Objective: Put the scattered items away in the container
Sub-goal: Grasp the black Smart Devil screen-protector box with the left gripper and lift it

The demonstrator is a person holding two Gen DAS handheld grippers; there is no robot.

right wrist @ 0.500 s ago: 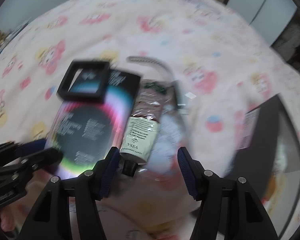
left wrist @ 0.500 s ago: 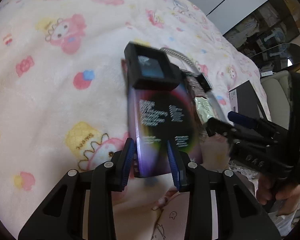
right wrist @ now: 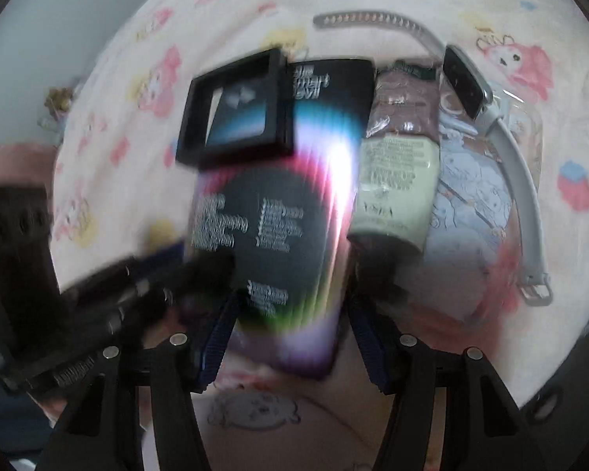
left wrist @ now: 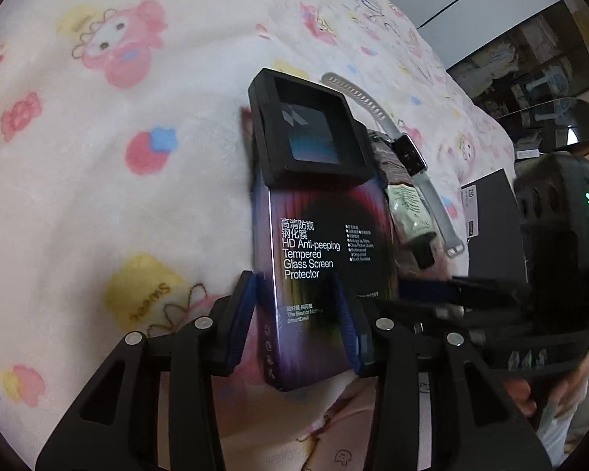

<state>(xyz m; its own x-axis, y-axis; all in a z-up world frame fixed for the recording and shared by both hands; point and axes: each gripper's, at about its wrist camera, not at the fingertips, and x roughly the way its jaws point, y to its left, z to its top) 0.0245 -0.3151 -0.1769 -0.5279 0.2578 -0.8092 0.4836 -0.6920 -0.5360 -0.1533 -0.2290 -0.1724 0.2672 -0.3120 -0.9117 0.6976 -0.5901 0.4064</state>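
Scattered items are seen lying together on a bed covered by a cartoon-print blanket [left wrist: 98, 180]; none is seen inside a container. Nearest, the left tool [left wrist: 296, 318] is set partly closed about the near end of a screen protector box [left wrist: 326, 251], one pad at its left edge, the other over its face; whether the box is firmly gripped cannot be told. The right tool [right wrist: 288, 325] is held fairly wide over the same box end, its pads not seen pressing on anything, though that view is blurred. A small black square case [left wrist: 308, 133] is resting on the box's far end. Just beside the box a cream tube [right wrist: 396, 180] is lying, then a clear printed pouch [right wrist: 471, 196] and a grey-strapped watch [left wrist: 410, 155]. Farther right, a dark box [left wrist: 491, 219] is noted at the bed's edge; whether it is the container cannot be told. The task is judged to be at an early stage, with every visible item left to stow.
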